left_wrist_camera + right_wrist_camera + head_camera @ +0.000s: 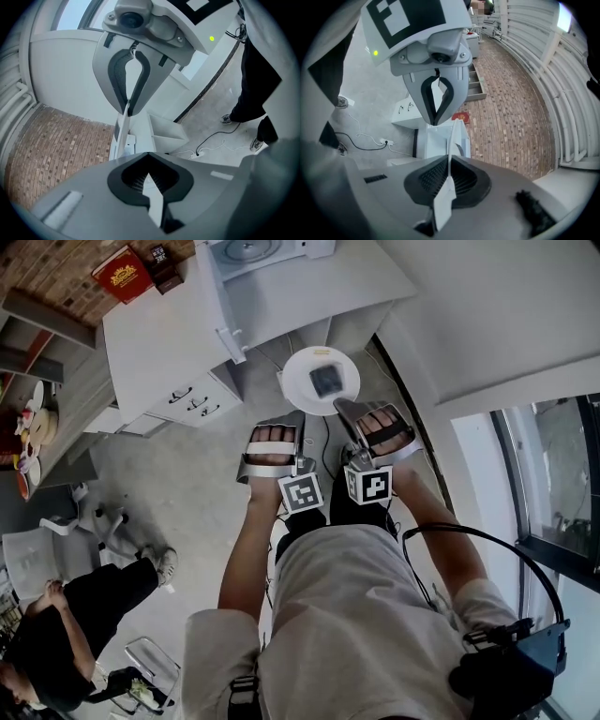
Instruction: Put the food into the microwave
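In the head view a white plate (295, 381) carries a dark piece of food (325, 381) and hangs level in the air before the counter. My left gripper (298, 415) is shut on its near left rim. At the near right rim my right gripper (343, 409) is shut on it as well. The white microwave (253, 251) stands beyond on the counter with its door (221, 298) swung open. Each gripper view shows the plate edge-on (157, 201) (444, 199) between that gripper's own jaws, with the other gripper (133, 101) (436, 117) across from it.
A white counter (159, 343) with drawers (192, 399) bears the microwave and a red box (122, 273). A person sits at the lower left (56, 634) beside a chair (37, 559). Cables and a power strip (384, 141) lie on the floor. A window (553, 484) is at the right.
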Motion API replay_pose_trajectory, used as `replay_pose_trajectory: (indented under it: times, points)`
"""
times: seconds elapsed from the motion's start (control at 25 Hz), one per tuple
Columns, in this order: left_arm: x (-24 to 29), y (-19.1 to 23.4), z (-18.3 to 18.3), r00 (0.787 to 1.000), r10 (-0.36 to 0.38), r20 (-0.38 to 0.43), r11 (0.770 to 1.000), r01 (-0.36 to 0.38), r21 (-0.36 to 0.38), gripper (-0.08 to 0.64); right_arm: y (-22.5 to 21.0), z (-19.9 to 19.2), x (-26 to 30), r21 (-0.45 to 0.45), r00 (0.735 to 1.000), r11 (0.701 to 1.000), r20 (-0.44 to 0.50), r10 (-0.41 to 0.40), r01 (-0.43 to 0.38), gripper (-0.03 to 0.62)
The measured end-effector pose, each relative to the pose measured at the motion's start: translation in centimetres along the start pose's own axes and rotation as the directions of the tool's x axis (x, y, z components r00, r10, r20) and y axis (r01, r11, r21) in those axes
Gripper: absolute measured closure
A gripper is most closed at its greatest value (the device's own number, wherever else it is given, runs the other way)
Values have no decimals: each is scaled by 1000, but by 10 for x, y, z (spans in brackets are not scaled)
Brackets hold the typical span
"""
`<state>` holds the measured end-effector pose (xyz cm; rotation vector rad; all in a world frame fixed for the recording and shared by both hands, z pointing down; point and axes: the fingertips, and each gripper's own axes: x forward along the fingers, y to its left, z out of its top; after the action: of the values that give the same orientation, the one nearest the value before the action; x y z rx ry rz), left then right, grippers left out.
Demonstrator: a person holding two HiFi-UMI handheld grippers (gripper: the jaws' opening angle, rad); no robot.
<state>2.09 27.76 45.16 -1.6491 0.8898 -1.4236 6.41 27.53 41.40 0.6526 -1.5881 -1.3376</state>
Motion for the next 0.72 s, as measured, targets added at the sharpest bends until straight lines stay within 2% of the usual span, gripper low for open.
replay_pose_trajectory:
  times: [0.4,0.72]
  points:
    - [74,39,24,990,17,-137,998,-24,-53,552,-25,-66,60,-57,988,998,151,-32,41,574]
    - [121,48,49,976,-16,-218,995,-6,-100,552,-31,-111,90,-99,970,994,241,-30,55,572]
